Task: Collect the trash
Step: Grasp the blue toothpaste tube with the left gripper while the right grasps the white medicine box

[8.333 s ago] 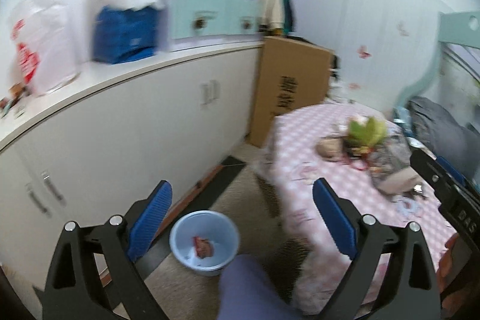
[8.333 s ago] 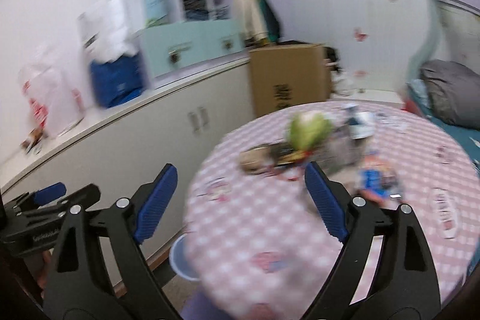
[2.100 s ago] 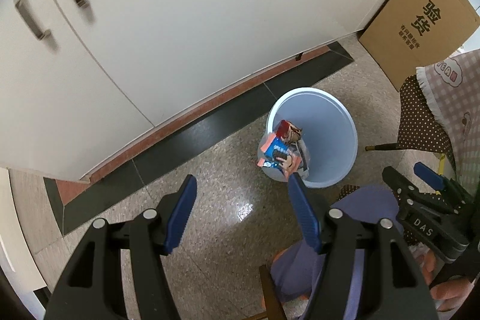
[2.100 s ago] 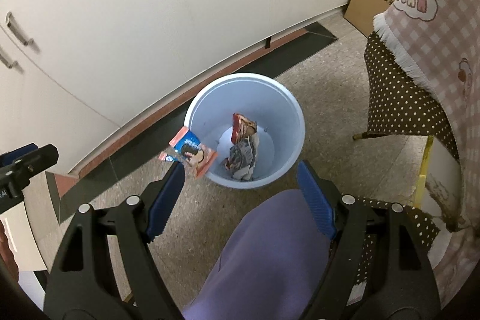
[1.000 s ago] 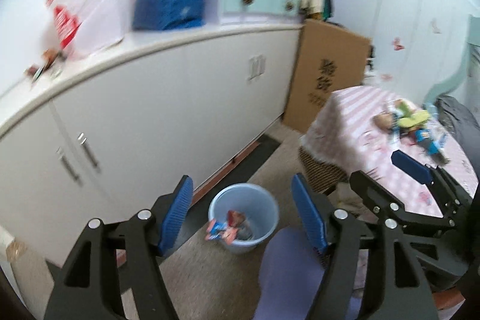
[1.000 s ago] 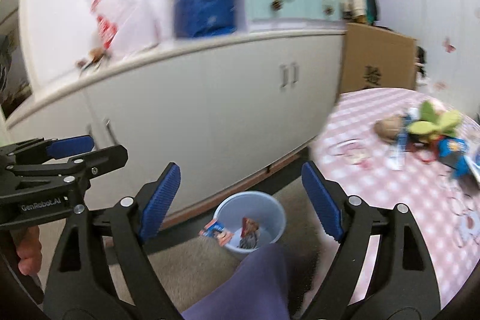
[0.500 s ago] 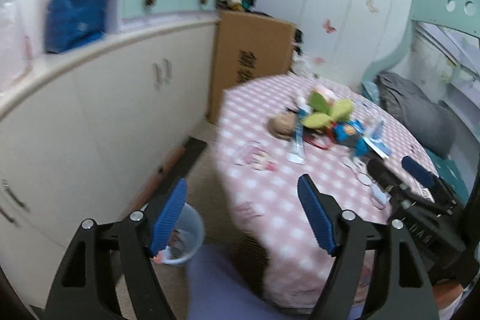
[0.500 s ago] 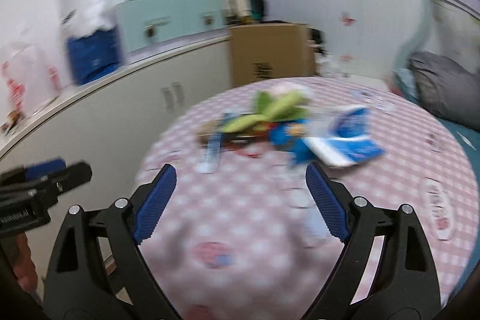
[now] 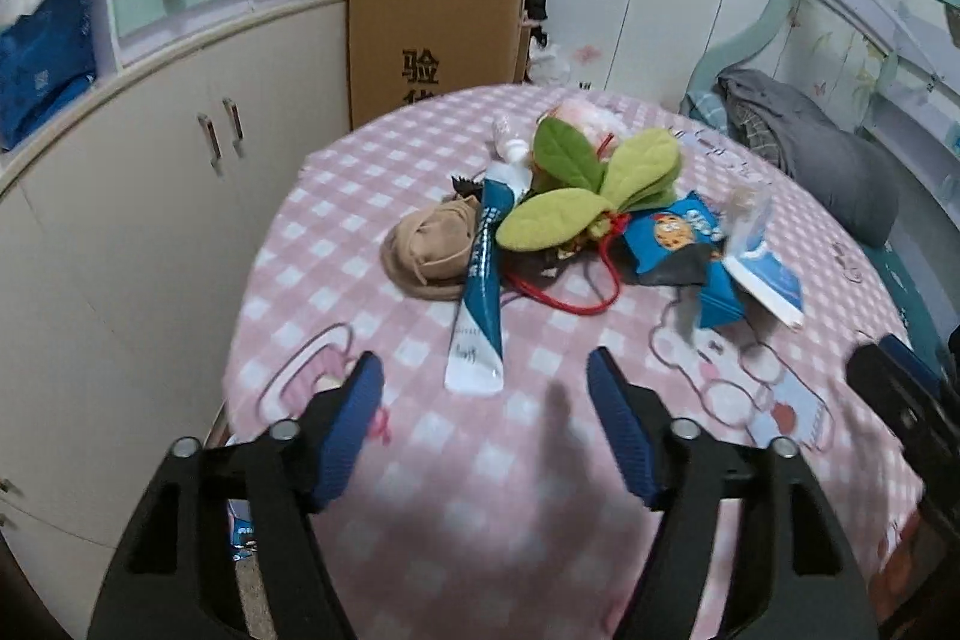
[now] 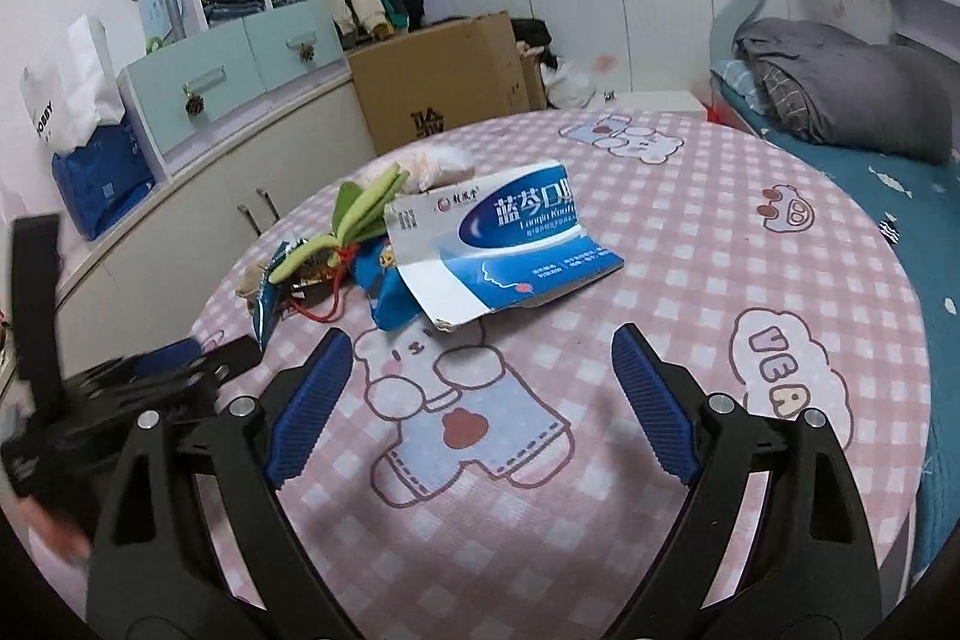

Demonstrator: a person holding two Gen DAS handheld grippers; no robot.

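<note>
Left gripper (image 9: 485, 388) over the near part of the round bench (image 9: 420, 460) with its pink checked cloth, jaws closing, nothing between the blue pads. Straight beyond the pads, a blue and white tube (image 9: 483, 292) lying lengthwise on the cloth, flat end nearest, cap end far. Touching the tube on the left, a crumpled tan cloth (image 9: 429, 247). Over the tube's far part, a green leaf-shaped plush (image 9: 576, 196), with a red cord (image 9: 576, 301) looping out from under it. To the right of the plush, a blue cookie wrapper (image 9: 678, 232) on a dark wrapper, then a torn blue and white carton (image 9: 765, 274) at the right end of the pile.

Right gripper (image 10: 480, 370) also above the bench, jaws wide apart and empty. Just beyond its pads, the same carton, flattened and torn open, resting partly on a blue wrapper (image 10: 390, 298). Plush and tube further left and far.

At the left edge of the right wrist view, the left gripper blurred. At the right edge of the left wrist view, the right gripper's dark tip.

Down past the bench's near left edge, a scrap of blue packet (image 9: 240, 535) on the floor. Beyond the bench, a cardboard box (image 9: 432, 40) against white cabinets (image 9: 150, 196); a bed (image 10: 840, 100) with grey bedding on the right.
</note>
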